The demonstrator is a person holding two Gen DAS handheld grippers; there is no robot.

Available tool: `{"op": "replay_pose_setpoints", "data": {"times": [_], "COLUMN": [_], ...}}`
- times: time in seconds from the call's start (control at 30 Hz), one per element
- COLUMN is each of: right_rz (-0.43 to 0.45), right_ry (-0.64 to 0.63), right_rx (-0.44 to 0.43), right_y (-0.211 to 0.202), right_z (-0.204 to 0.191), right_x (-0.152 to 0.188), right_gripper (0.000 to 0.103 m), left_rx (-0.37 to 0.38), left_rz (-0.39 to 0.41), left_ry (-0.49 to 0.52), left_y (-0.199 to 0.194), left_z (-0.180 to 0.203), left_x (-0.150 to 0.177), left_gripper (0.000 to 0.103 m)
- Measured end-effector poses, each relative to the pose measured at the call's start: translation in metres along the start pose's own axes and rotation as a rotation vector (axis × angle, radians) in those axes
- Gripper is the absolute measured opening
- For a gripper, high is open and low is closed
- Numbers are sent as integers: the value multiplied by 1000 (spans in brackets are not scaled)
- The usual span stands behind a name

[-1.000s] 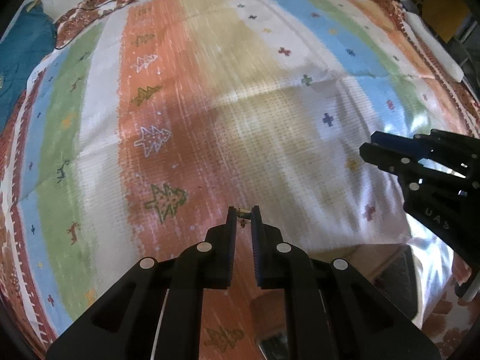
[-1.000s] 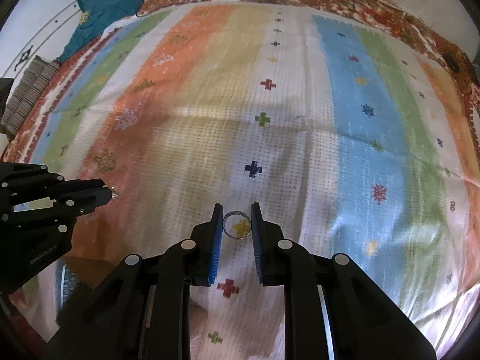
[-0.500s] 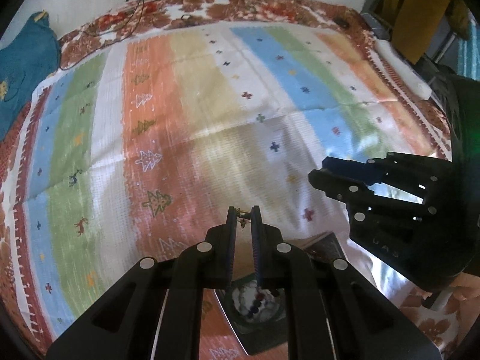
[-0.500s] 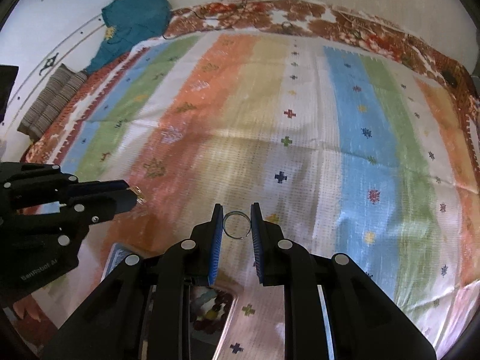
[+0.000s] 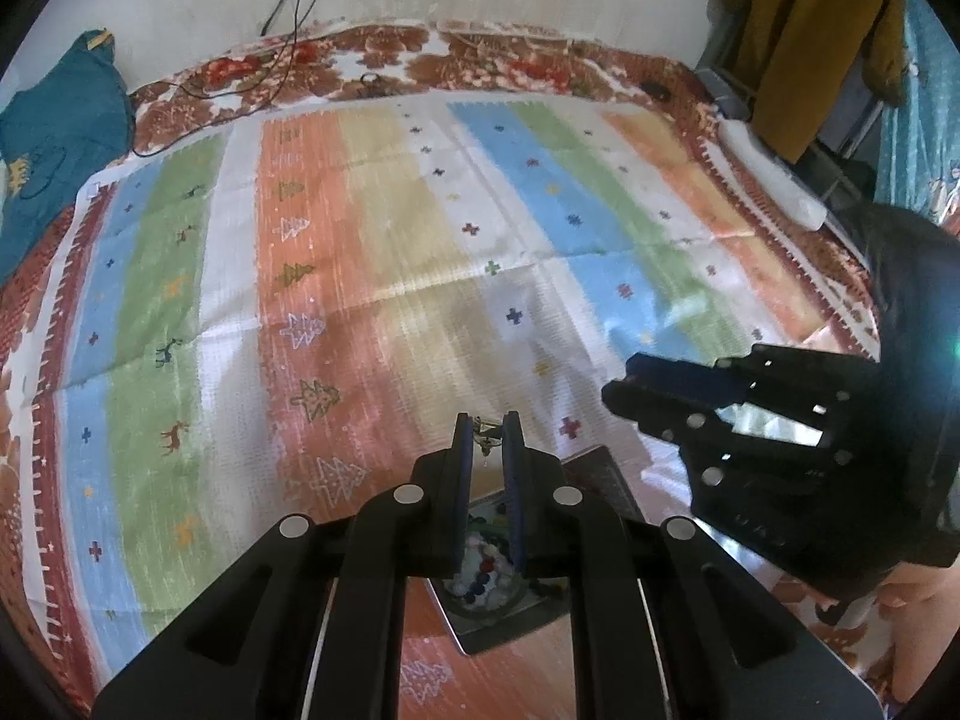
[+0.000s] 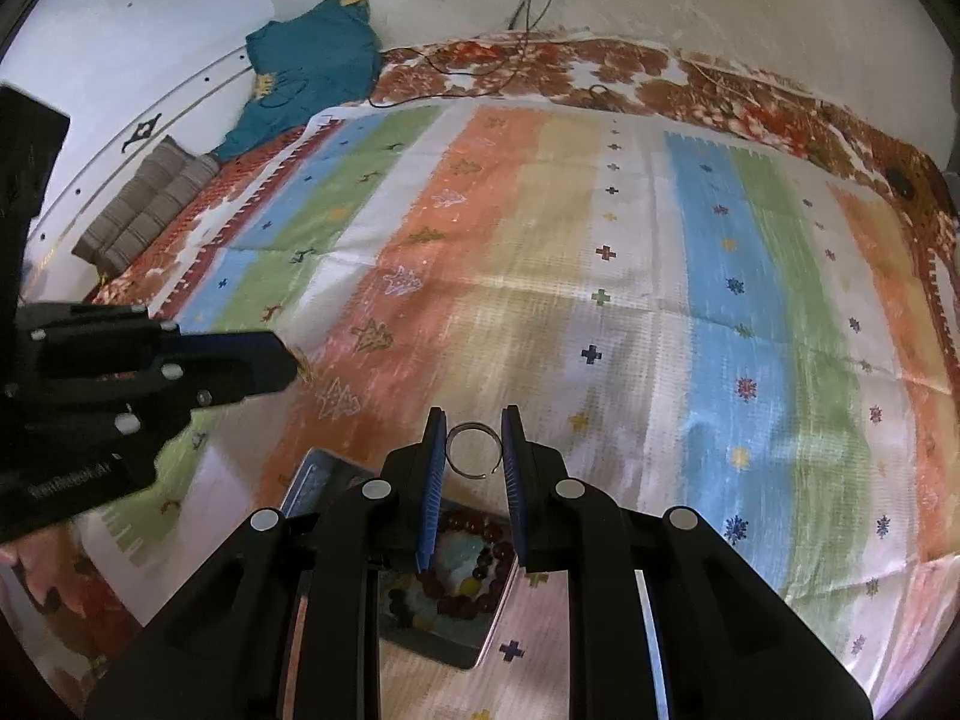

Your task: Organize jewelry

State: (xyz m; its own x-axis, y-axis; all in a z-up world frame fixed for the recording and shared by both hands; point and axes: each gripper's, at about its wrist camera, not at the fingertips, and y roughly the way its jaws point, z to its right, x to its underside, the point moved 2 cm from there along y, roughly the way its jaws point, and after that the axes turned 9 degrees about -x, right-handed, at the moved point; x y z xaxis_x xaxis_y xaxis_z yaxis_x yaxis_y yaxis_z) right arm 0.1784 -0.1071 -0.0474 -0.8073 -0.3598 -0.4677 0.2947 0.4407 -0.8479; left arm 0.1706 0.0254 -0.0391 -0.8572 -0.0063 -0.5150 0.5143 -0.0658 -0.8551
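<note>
Both tongs hang above the shallow metal tray of coloured beads on the striped bed cover, the right tongs clamping a thin silver ring, the left tongs pinching a small gold earring, tray directly beneath both.

Almost no text can be read. On the black body of the left gripper, as the right wrist view shows it, there is one line of pale letters (near its lower edge, toward the person's hand). The letters are blurred, and I cannot read the word. The right gripper in the left wrist view carries faint embossed marks on its lower body, also not readable.
</note>
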Motion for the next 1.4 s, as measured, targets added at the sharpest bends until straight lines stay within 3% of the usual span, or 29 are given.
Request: {"op": "replay_pose_setpoints", "data": {"times": [0.53, 0.6, 0.67, 0.8, 0.97, 1.07, 1.33, 1.4], "right_rz": [29, 35, 40, 48, 83, 107, 130, 138], "right_ry": [-22, -18, -8, -17, -37, -43, -32, -34], "right_rx": [-63, -64, -66, -49, -22, -6, -22, -33], "right_y": [-25, -27, -31, -37, -52, -61, -75, -78], "right_z": [-23, -23, -22, -23, -27, -28, -28, -28], "right_x": [24, 25, 26, 32, 42, 48, 64, 66], "right_gripper": [20, 23, 37, 42, 59, 73, 85, 87], "left_rx": [37, 44, 49, 42, 18, 9, -58, -73], "left_rz": [67, 71, 81, 80, 81, 93, 140, 150], "left_ry": [20, 4, -16, -37, -43, -59, -51, -55], "left_y": [-40, -42, -45, -48, -54, -61, -78, -79], "left_z": [20, 19, 15, 10, 8, 7, 10, 9], "left_x": [21, 22, 24, 30, 40, 48, 69, 74], "left_gripper": [10, 11, 17, 24, 31, 47, 83, 87]}}
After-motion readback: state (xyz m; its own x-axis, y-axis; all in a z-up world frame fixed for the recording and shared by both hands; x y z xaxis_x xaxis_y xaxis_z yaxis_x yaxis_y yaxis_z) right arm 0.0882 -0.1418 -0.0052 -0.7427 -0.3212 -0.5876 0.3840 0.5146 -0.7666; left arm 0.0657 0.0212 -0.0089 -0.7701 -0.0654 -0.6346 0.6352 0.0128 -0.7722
